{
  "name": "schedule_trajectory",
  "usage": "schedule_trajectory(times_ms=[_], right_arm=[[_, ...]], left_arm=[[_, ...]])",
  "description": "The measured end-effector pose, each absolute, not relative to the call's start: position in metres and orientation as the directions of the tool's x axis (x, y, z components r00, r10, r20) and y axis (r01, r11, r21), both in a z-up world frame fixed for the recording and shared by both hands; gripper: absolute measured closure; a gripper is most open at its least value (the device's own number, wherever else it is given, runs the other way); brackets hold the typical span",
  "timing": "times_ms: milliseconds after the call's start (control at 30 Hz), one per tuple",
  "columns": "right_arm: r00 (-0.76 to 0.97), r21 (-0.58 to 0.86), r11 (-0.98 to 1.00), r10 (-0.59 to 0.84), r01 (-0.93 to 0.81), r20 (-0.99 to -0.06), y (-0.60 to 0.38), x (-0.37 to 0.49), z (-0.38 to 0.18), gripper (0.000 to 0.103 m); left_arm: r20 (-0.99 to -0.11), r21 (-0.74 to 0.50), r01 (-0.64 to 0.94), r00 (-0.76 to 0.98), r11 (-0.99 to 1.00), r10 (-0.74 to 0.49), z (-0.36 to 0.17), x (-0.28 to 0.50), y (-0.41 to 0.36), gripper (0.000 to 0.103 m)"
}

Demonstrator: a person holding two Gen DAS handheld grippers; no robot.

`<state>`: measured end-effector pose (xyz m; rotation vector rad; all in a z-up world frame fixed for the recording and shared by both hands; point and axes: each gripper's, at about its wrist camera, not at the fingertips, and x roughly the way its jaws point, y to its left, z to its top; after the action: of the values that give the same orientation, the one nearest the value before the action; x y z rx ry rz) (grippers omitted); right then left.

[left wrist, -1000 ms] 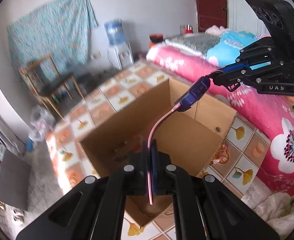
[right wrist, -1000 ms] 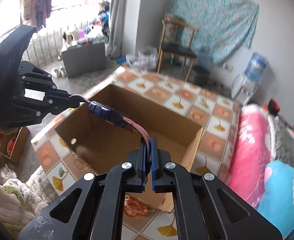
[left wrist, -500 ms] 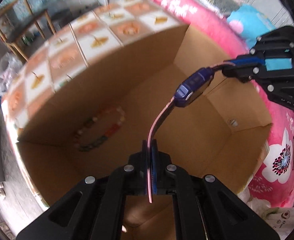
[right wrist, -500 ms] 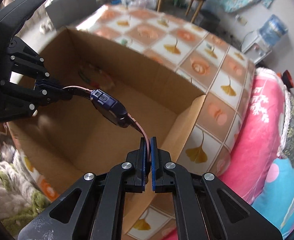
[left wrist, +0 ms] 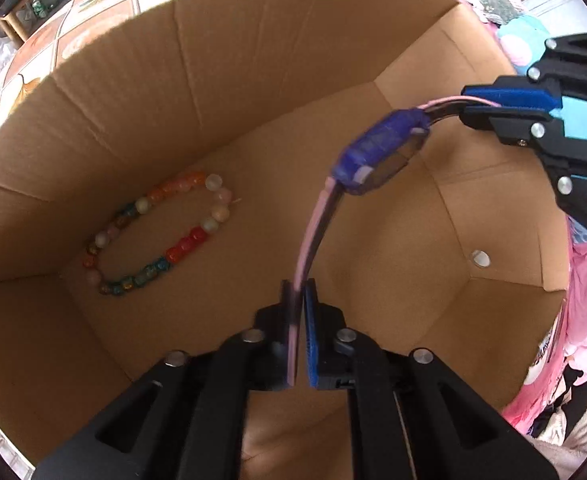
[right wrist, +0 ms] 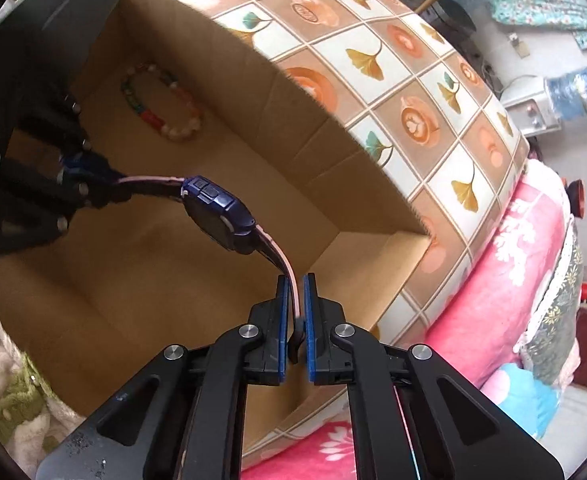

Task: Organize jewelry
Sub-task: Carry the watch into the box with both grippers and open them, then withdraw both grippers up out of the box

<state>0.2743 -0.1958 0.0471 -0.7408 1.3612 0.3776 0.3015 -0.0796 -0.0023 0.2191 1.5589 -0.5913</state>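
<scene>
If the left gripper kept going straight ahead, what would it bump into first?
Probably the brown cardboard box's floor. The left gripper, shut on the pink-strapped blue watch, points down into the box; the colourful bead bracelet lies off to its left.

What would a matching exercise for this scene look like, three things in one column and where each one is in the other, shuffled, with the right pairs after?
Things:
1. watch
2. bead bracelet
3. cardboard box

Places:
A. lying on the box floor
B. standing on the tiled tablecloth
C. hanging in the air by its strap ends, between the left gripper and the right gripper

Pairs: 1-C, 2-A, 3-B
</scene>
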Motion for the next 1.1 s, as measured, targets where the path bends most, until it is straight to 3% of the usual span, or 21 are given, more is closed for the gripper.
schedule_trajectory(times_ms=[67, 133, 333, 400, 500, 633, 733, 867, 967, 1100], right_arm=[[0.202, -0.267, 0.737, -0.178, -0.621, -0.963, -0.197, 0.281, 0.047, 0.095], [0.218, -0.266, 0.761, -0.167, -0.592, -0.962, -0.199, 0.288, 0.052, 0.087], [0.3, -0.248, 0.804, -0.091, -0.541, -0.95, -0.206, 0.283, 0.073, 0.083], [0.348, -0.236, 0.824, -0.05, -0.516, -0.936, -0.212, 0.276, 0.085, 0.071], [0.419, -0.17, 0.853, 0.062, -0.493, -0.906, -0.218, 0.258, 0.105, 0.061], [0.511, -0.047, 0.895, 0.21, -0.443, -0.834, -0.244, 0.229, 0.136, 0.06], [0.566, 0.067, 0.91, 0.311, -0.409, -0.763, -0.257, 0.204, 0.154, 0.06], [0.68, 0.098, 0.932, 0.324, -0.35, -0.658, -0.277, 0.146, 0.166, 0.06], [0.735, 0.125, 0.936, 0.338, -0.33, -0.588, -0.285, 0.095, 0.156, 0.057], [0.75, 0.144, 0.945, 0.32, -0.292, -0.578, -0.281, 0.039, 0.116, 0.053]], left_arm=[[-0.976, -0.216, 0.475, -0.078, 0.853, -0.204, -0.004, 0.304, -0.078, 0.082], [-0.979, -0.199, 0.456, -0.061, 0.867, -0.192, -0.004, 0.307, -0.073, 0.074], [-0.985, -0.115, 0.445, 0.067, 0.888, -0.161, 0.014, 0.304, -0.064, 0.072], [-0.983, -0.078, 0.452, 0.116, 0.889, -0.145, 0.024, 0.299, -0.064, 0.069], [-0.964, -0.056, 0.454, 0.206, 0.889, -0.166, 0.05, 0.285, -0.059, 0.059], [-0.924, -0.075, 0.452, 0.303, 0.889, -0.232, 0.096, 0.255, -0.044, 0.039], [-0.877, -0.128, 0.459, 0.362, 0.879, -0.317, 0.133, 0.223, -0.023, 0.03], [-0.793, -0.153, 0.479, 0.463, 0.865, -0.396, 0.173, 0.169, 0.005, 0.023], [-0.73, -0.151, 0.502, 0.524, 0.851, -0.439, 0.181, 0.129, 0.018, 0.015], [-0.695, -0.152, 0.48, 0.569, 0.864, -0.438, 0.159, 0.073, 0.043, 0.01]])
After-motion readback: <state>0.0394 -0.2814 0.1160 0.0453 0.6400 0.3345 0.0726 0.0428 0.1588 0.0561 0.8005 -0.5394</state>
